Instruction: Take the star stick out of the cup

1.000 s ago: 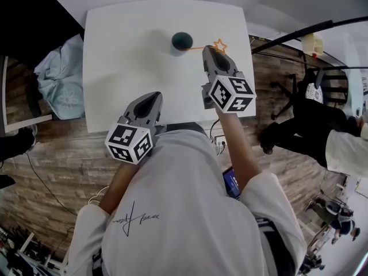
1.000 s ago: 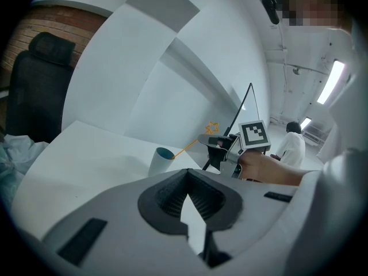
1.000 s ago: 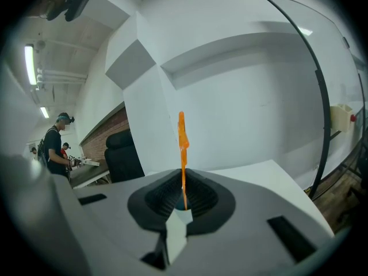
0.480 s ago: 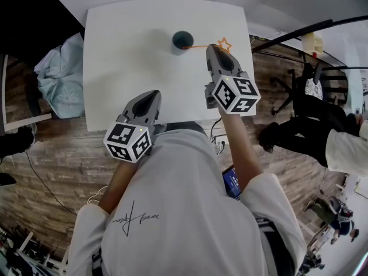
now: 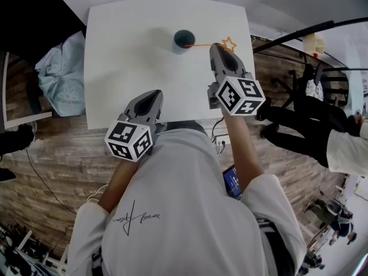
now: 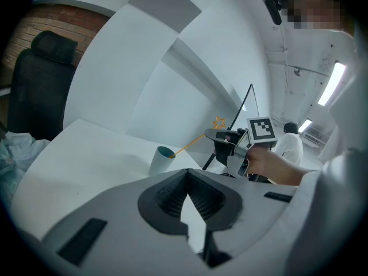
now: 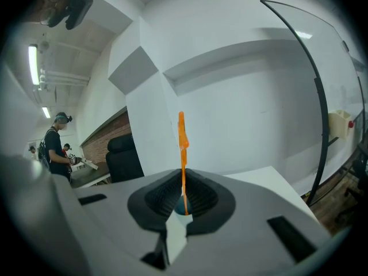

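A dark teal cup stands upright at the back middle of the white table. The orange star stick leans out of it to the right, its star past the cup, its lower end still at the cup's mouth. My right gripper is shut on the stick just below the star; in the right gripper view the stick rises between the pads, with the cup behind them. Low at the table's front edge, my left gripper is shut and holds nothing. The left gripper view shows the cup and my right gripper.
A light blue cloth lies on the floor left of the table. A black curved pole runs past the table's right side. A person in dark trousers sits at the right. A black chair stands beyond the table's left end.
My right gripper has moved a little to the right with the stick, so the star lies farther from the cup. The left gripper has stayed where it was.
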A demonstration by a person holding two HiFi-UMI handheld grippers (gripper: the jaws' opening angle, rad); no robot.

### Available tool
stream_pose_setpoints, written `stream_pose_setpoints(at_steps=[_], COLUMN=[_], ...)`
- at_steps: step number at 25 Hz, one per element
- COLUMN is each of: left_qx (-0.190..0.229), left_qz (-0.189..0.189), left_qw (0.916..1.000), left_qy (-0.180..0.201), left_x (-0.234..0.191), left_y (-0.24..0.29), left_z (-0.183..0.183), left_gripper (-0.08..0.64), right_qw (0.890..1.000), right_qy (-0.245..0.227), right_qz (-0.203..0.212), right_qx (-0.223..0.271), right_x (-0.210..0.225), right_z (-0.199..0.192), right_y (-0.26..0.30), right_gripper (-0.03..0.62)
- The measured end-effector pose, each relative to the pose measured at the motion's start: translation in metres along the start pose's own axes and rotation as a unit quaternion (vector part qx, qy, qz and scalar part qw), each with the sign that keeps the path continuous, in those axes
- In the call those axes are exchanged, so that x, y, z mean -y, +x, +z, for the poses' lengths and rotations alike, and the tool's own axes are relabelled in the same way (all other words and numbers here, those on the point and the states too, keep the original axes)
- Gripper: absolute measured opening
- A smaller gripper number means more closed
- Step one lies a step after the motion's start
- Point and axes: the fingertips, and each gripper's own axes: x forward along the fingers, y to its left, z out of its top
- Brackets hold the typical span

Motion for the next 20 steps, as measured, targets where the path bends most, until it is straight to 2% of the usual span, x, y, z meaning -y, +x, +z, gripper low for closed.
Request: stream_pose_setpoints(at_steps=[20], left_qx=[0.001], left_qz=[-0.003], left_qw=[1.0], left_qy=[0.002], left_x=[0.004], left_y=[-0.001], left_z=[-0.003], left_gripper=[0.006], right_qw=[1.0], right_qy=[0.007], right_qz=[0.007], right_qx=[0.018], right_x=[-0.008], right_z=[0.013], right_y=[-0.021], right_gripper=[0.025])
